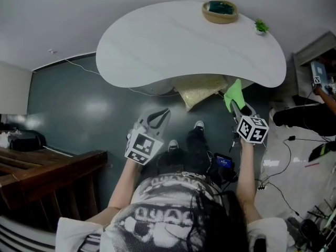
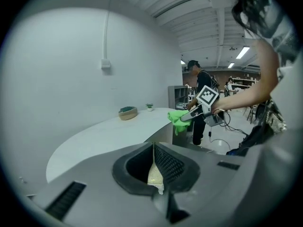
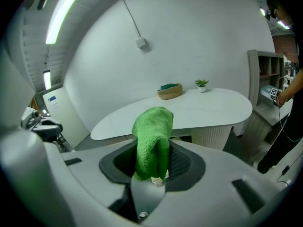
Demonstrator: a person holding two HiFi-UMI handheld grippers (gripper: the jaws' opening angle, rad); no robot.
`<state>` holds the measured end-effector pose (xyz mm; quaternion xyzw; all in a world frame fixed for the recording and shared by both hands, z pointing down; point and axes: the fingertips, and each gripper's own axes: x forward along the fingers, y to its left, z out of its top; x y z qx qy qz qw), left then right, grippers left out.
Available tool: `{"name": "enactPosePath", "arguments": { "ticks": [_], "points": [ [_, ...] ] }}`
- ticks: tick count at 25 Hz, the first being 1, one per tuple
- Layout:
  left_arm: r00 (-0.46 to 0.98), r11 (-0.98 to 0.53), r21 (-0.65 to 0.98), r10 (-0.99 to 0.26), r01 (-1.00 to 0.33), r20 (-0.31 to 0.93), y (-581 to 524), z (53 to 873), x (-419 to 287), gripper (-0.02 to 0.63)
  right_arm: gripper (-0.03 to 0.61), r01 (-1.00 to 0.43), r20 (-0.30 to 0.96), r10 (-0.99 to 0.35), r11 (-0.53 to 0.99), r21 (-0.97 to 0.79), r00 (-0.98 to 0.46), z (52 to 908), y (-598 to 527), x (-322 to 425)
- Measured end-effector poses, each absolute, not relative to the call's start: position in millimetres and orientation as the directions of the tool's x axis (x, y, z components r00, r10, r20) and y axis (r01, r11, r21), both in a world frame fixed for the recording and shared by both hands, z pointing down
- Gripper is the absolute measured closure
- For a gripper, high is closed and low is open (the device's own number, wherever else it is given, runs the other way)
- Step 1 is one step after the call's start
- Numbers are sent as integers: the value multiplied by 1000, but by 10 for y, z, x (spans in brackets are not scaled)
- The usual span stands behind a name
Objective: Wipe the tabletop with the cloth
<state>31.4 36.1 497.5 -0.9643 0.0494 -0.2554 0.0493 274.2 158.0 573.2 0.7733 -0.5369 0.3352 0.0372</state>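
A white kidney-shaped table (image 1: 173, 46) stands ahead of me, and both grippers hang short of its near edge. My right gripper (image 1: 233, 105) is shut on a bright green cloth (image 1: 234, 92), which sticks up from the jaws just below the table's rim. In the right gripper view the cloth (image 3: 152, 136) stands folded between the jaws of that gripper (image 3: 154, 170), with the tabletop (image 3: 199, 110) beyond. My left gripper (image 1: 160, 117) is lower left, over the dark floor. In the left gripper view it (image 2: 153, 163) is shut on nothing, and the cloth (image 2: 177, 119) shows beside the table (image 2: 109, 136).
A woven basket (image 1: 219, 11) and a small potted plant (image 1: 261, 26) sit at the table's far right end. A beige cushion (image 1: 202, 91) lies under the table. Dark wooden furniture (image 1: 47, 177) is at left. Cables (image 1: 283, 156), a shelf (image 3: 265, 79) and a person (image 2: 201, 103) are at right.
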Motion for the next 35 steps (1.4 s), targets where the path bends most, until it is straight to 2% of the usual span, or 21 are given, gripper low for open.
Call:
{"name": "enactPosePath", "arguments": {
  "ticks": [7,18,35],
  "points": [
    [871,-991,-110,-120,-77,477,444,5009,-263,604,437,-869,536,-825,-390,-305,182,5549,1690,1773],
    [886,-994,-96,-97,-60,454,705,5088,-735,604,439,-884,537,-829,-358,-301,153,5556,1966,832],
    [897,-996,-91,-62,-24,438,1024,5143,-831,604,440,-919,548,-825,-313,-239,139,5542,2273,431]
  ]
}}
